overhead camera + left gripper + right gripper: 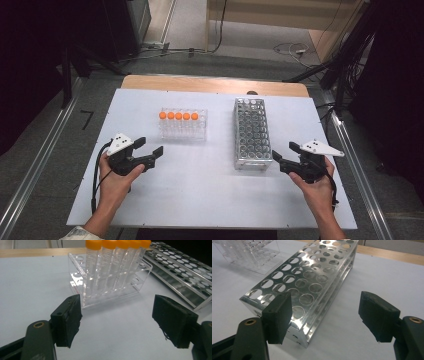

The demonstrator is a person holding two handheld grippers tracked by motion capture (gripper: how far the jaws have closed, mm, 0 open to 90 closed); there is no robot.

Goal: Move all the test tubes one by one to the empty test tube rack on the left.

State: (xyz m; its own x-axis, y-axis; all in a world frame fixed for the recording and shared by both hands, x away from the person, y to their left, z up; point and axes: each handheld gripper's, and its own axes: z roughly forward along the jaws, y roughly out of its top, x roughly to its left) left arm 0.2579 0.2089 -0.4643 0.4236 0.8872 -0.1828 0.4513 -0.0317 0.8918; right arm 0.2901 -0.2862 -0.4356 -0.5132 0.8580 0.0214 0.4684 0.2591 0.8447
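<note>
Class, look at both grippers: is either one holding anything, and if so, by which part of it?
Nothing is held. The left gripper is open short of the tubes in the clear rack; the right gripper is open beside the metal rack.

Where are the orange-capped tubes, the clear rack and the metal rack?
orange-capped tubes (117, 243), left gripper view, middle tube's cap.
clear rack (183, 134), high view, front wall.
metal rack (294, 277), right gripper view, perforated top plate.
</note>
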